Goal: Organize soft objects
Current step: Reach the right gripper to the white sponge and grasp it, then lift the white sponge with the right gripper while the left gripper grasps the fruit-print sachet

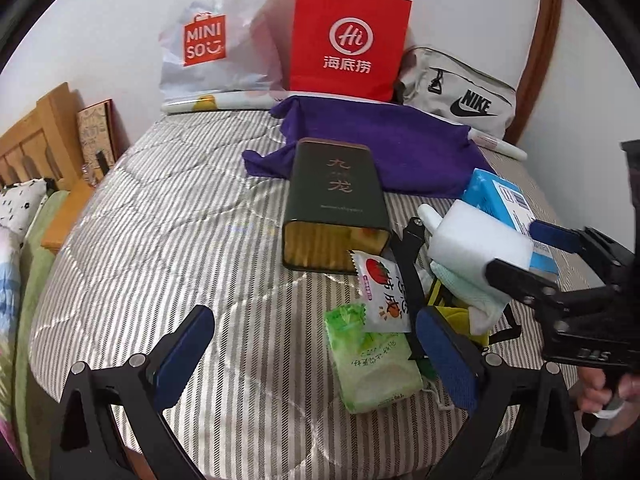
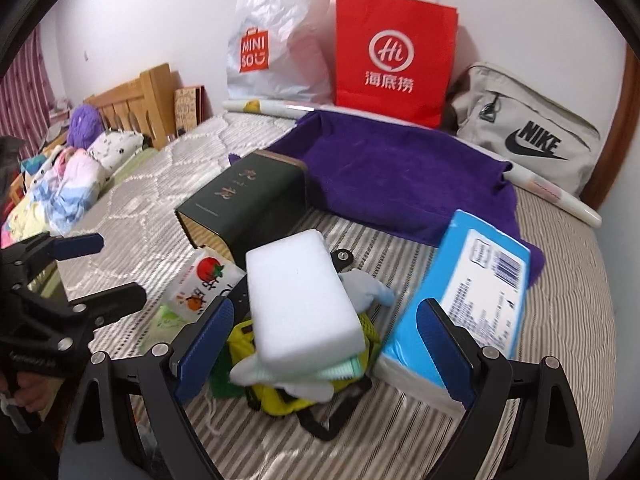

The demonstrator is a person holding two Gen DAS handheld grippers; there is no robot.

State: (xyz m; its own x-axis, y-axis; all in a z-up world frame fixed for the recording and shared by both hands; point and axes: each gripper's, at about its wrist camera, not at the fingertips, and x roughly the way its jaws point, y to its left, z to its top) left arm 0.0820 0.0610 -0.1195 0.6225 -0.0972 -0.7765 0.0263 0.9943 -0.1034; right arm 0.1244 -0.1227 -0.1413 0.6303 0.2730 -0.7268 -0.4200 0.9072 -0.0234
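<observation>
A white foam sponge block [image 2: 302, 300] lies on top of a pile of pale cloths [image 2: 360, 286] and a yellow-green pouch [image 2: 280, 398] on the striped bed. My right gripper [image 2: 320, 344] is open, its jaws on either side of the block, not touching it; it also shows in the left wrist view [image 1: 524, 252]. The block shows there too [image 1: 476, 240]. My left gripper [image 1: 314, 356] is open and empty above a green tissue pack [image 1: 372, 364]; it shows in the right wrist view [image 2: 104, 268]. A purple towel [image 2: 400, 168] lies spread behind.
A dark green tin box [image 1: 334, 204] lies on its side. A tomato snack packet [image 1: 382, 284] and a blue tissue pack [image 2: 476, 292] flank the pile. Miniso bag [image 1: 212, 40], red paper bag [image 1: 348, 40] and Nike bag [image 1: 460, 92] stand along the wall. Wooden headboard [image 2: 132, 100] at left.
</observation>
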